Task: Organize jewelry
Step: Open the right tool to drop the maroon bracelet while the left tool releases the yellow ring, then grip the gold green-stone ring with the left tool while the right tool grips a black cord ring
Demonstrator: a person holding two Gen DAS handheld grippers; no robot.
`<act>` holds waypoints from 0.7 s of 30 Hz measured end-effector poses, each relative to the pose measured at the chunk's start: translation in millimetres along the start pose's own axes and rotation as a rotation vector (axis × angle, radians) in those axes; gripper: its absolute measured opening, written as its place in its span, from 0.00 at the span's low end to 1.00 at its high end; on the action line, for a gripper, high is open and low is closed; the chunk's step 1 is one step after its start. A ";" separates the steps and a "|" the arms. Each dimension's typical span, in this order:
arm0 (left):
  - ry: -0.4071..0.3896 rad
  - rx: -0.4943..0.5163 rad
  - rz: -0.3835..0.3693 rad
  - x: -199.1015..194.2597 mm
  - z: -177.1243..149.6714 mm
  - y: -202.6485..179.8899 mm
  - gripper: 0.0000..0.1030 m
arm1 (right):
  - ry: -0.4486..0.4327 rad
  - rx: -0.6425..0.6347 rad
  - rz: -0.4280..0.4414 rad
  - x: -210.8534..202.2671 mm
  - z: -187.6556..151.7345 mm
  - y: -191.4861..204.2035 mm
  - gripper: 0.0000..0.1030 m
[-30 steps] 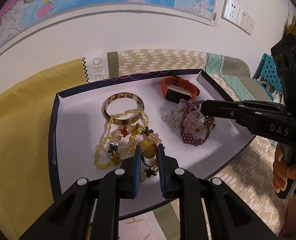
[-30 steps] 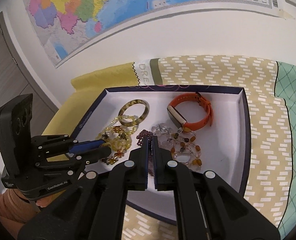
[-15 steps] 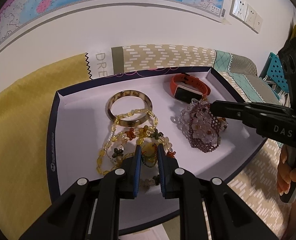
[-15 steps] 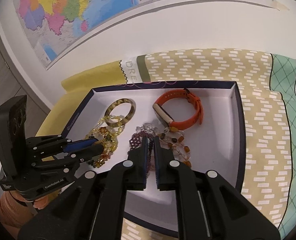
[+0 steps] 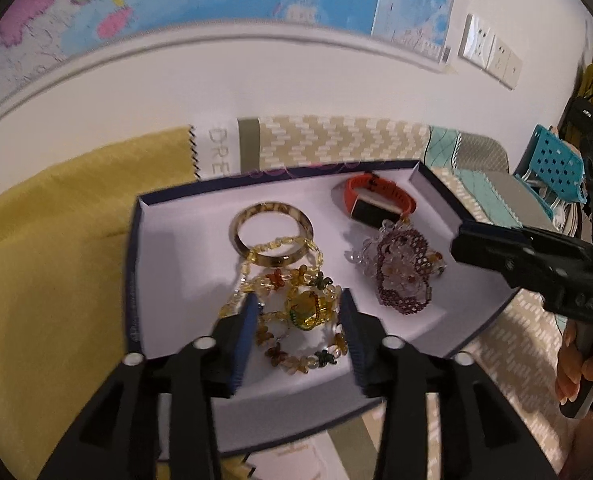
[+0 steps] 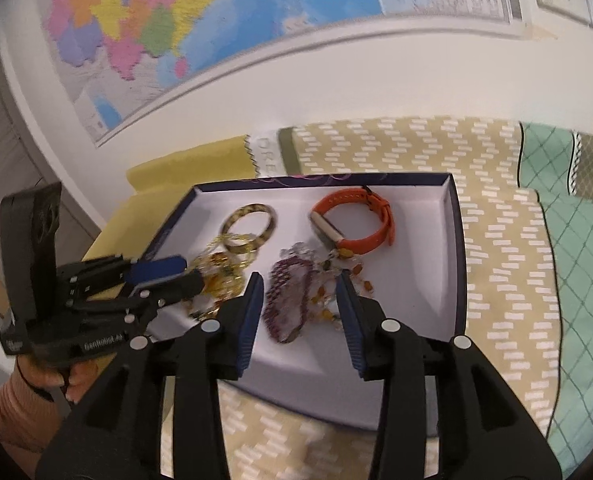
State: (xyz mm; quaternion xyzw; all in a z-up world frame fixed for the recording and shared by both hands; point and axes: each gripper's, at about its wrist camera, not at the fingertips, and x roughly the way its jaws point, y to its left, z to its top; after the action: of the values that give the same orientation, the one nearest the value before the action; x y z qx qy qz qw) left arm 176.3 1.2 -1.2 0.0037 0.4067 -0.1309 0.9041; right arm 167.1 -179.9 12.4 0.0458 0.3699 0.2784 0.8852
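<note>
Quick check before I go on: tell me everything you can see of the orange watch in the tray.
The orange watch is a slim fitness band with a rubbery-looking orange strap, buckled into a loop, and a dark rectangular face in a pale metal-coloured case. It stands on edge near the back right of the white-lined tray. Clear and amber beads lie against its face end. No gripper touches it.

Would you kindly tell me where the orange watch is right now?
In both wrist views the orange-strapped watch lies in the far right corner of the white-lined box, right of the tortoiseshell bangle and just behind the purple beaded bracelet.
</note>
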 end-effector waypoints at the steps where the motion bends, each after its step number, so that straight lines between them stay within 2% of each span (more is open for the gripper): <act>1: -0.012 0.000 0.003 -5.8 -0.9 0.5 0.52 | -0.006 -0.015 0.003 -4.8 -2.2 4.3 0.43; 10: -0.105 -0.013 -0.018 -63.8 -26.5 16.6 0.53 | 0.031 -0.188 0.081 -29.4 -46.5 61.7 0.48; 13: -0.098 -0.024 -0.032 -70.7 -42.4 20.2 0.53 | 0.067 -0.229 0.100 -26.1 -66.1 78.9 0.48; 21: -0.047 -0.004 0.001 -85.0 -90.2 25.2 0.53 | 0.150 -0.283 0.153 -13.2 -105.2 112.8 0.48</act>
State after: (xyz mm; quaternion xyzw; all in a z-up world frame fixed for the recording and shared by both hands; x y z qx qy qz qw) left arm 62.1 55.6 -1.4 -0.0012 0.3857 -0.1298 0.9135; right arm 36.2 -105.1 -22.9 -0.0720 0.3875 0.3967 0.8290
